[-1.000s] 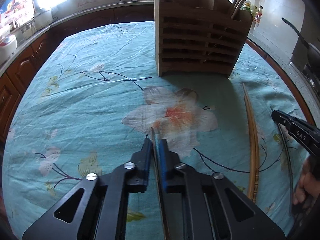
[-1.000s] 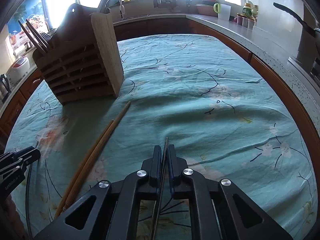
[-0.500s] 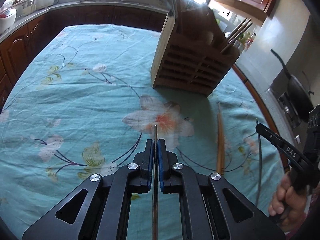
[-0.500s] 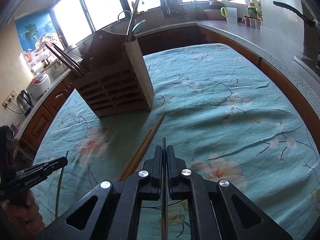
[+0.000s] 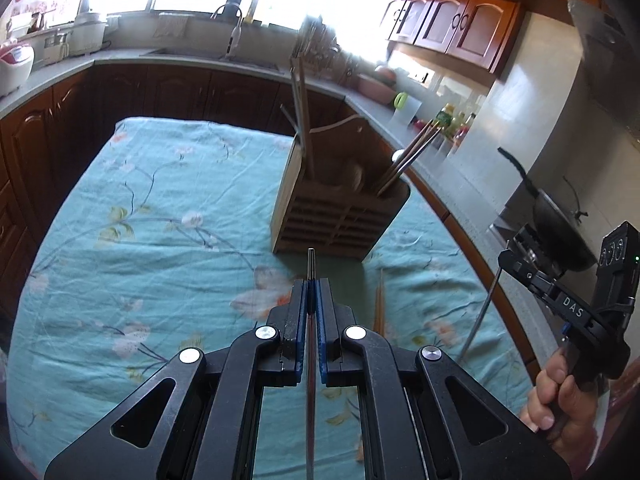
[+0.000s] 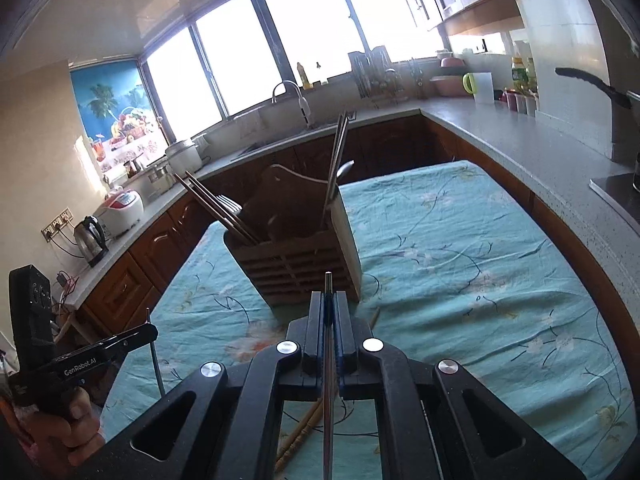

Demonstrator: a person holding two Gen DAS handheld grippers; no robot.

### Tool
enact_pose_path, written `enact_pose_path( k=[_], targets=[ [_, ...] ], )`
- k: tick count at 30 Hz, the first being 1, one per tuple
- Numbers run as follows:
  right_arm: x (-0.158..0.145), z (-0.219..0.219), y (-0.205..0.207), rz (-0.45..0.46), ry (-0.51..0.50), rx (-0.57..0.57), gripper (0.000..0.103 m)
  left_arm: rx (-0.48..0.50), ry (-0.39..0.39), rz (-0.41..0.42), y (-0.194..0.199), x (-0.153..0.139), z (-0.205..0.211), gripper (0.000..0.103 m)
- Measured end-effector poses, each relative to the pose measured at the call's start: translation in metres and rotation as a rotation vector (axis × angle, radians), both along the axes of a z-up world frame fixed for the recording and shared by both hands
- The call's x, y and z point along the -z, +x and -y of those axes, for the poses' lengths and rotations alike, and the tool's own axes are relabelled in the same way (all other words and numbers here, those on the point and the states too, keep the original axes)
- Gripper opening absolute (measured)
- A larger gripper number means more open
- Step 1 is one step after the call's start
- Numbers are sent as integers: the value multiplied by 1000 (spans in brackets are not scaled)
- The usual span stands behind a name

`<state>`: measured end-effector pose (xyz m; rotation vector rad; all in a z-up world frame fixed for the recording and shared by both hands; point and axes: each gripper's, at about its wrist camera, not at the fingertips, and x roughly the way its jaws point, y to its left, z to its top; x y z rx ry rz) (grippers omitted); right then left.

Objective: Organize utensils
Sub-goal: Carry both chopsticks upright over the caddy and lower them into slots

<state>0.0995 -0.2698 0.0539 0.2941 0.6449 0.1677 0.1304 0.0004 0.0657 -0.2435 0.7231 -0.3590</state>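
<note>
My left gripper (image 5: 311, 285) is shut on a thin metal chopstick (image 5: 311, 264), whose tip pokes out past the blue pads, above the floral tablecloth (image 5: 168, 216). My right gripper (image 6: 329, 297) is shut on a second metal chopstick (image 6: 328, 282). Each gripper points toward the slatted wooden utensil holder (image 5: 340, 220) (image 6: 296, 260), which stands upright with dark chopsticks, metal chopsticks and a spoon in it. A pair of wooden chopsticks (image 5: 379, 304) (image 6: 304, 432) lies on the cloth between the grippers. The right gripper (image 5: 508, 261) also shows in the left wrist view, the left gripper (image 6: 149, 330) in the right wrist view.
Dark wood cabinets and a grey counter (image 6: 520, 128) ring the table on three sides. A wok (image 5: 560, 224) sits on the stove at the right. A kettle (image 6: 91, 238) and rice cooker (image 6: 122, 210) stand on the left counter. A sink tap (image 6: 294, 98) is at the back.
Both grippers have risen off the tablecloth, each lifting its metal chopstick, and tilted upward. The holder now sits lower and more central in both views. The wooden chopsticks stayed on the cloth.
</note>
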Motion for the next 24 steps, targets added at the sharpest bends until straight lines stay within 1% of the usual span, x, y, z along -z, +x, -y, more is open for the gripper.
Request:
enact_pose_path(
  k=[6,10,24],
  targets=[
    [-27,1,-2,71,6,4,4,-7,-14,55,-3,-24,-5,4],
    [-37,2,-1,98,10,5,4,-15,-21,80,-2,-34,-6,4],
    [-47,4,7,123,20,9,4,-19,-39,150,10,-60,-3,4]
  ],
)
